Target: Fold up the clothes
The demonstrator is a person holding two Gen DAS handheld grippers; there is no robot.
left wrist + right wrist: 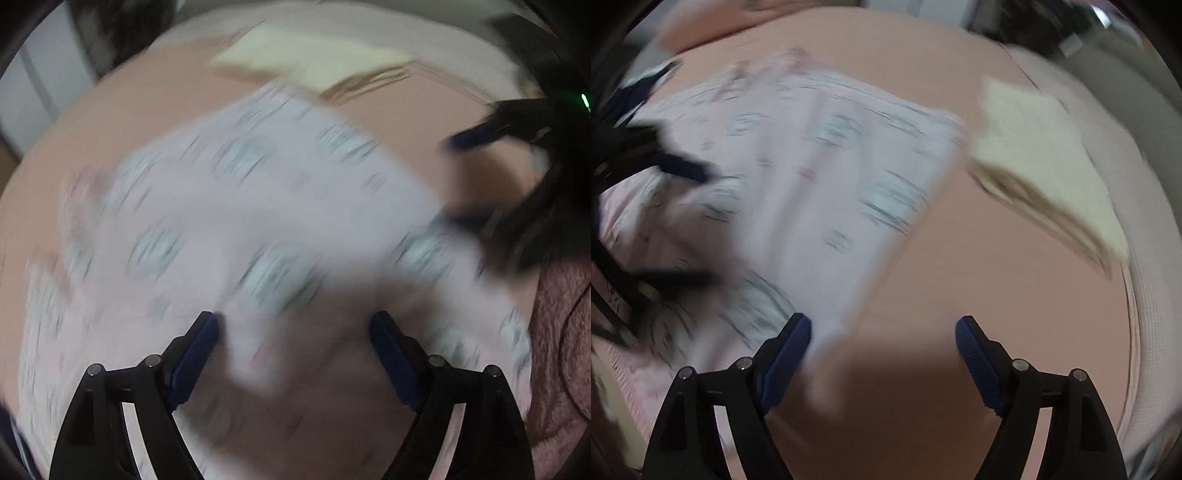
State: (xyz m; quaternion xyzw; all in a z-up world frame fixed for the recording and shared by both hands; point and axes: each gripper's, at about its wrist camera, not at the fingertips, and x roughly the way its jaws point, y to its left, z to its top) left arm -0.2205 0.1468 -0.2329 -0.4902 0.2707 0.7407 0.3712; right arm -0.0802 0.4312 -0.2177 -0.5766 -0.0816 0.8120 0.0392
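A pale pink garment with a grey-blue print (258,206) lies spread on a pink bed sheet (110,110); both views are motion-blurred. My left gripper (295,325) is open just above the garment's near part, with nothing between its jaws. My right gripper (882,328) is open over the garment's near right edge (849,280) and the sheet. The right gripper also shows at the right of the left wrist view (480,136). The left gripper shows at the left of the right wrist view (676,221).
A folded cream cloth (306,59) lies on the sheet beyond the garment, and shows at the right in the right wrist view (1041,155). A fuzzy pink blanket (561,350) is at the right. Dark clutter (1034,22) sits past the bed.
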